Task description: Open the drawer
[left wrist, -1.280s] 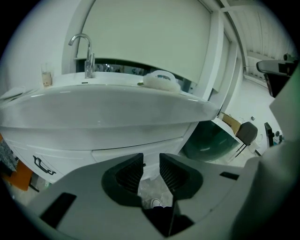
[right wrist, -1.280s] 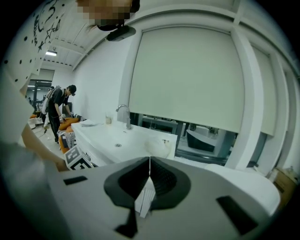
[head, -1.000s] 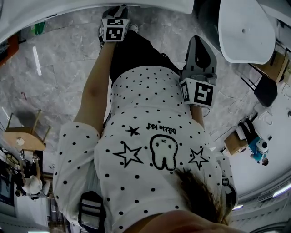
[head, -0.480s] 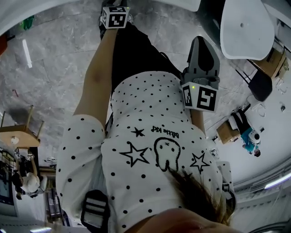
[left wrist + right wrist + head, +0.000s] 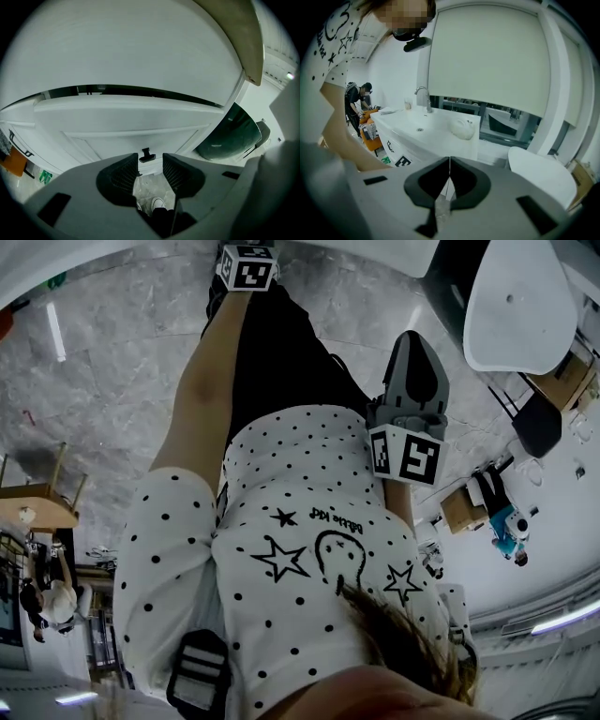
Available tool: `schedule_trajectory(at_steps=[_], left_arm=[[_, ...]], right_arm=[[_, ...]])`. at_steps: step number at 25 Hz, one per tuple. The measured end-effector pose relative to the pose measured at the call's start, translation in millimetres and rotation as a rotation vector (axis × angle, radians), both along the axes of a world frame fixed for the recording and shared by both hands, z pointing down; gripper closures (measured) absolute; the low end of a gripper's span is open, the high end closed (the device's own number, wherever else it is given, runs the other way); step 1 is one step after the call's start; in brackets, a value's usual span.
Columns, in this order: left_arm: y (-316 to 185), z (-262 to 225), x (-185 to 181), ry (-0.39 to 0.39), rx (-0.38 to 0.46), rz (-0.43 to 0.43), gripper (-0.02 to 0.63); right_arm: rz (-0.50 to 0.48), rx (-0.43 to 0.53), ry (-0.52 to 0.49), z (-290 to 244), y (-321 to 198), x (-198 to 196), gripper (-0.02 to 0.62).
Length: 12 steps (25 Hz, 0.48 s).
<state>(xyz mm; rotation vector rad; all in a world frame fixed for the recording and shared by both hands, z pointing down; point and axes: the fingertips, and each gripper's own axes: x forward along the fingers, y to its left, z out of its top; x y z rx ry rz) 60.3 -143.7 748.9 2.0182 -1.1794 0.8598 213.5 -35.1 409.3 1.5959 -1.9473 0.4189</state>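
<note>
Grey marble floor (image 5: 103, 371) underfoot. On the left, the left claw (image 5: 150, 161) has just been opening. Its jaws now stand wide apart with nothing between the pads. The white drawer (image 5: 126, 124) faces it, small dark handle (image 5: 146, 155) showing ahead through the gap. Over on the right, the right claw (image 5: 449, 168) is pressed together, empty, looking toward a white table (image 5: 440, 131) with a sink.

- The head view looks steeply down over a white black-dotted shirt (image 5: 309, 549) to the grey marbled stone floor (image 5: 112, 381).
- The left gripper view sits close to the white panelled drawer front (image 5: 131, 122), tilted downward, and shares that floor with the head view.
- The right gripper view faces across the room to a distant white washbasin counter (image 5: 426, 126).
</note>
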Motion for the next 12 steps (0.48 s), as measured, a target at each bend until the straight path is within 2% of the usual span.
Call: schedule_trajectory(at_steps=[12], left_arm=[[-23, 9, -2, 0.008, 0.005, -0.090, 0.453]], right_arm=[[0.015, -0.018, -0.008, 9, 3, -4, 0.581]])
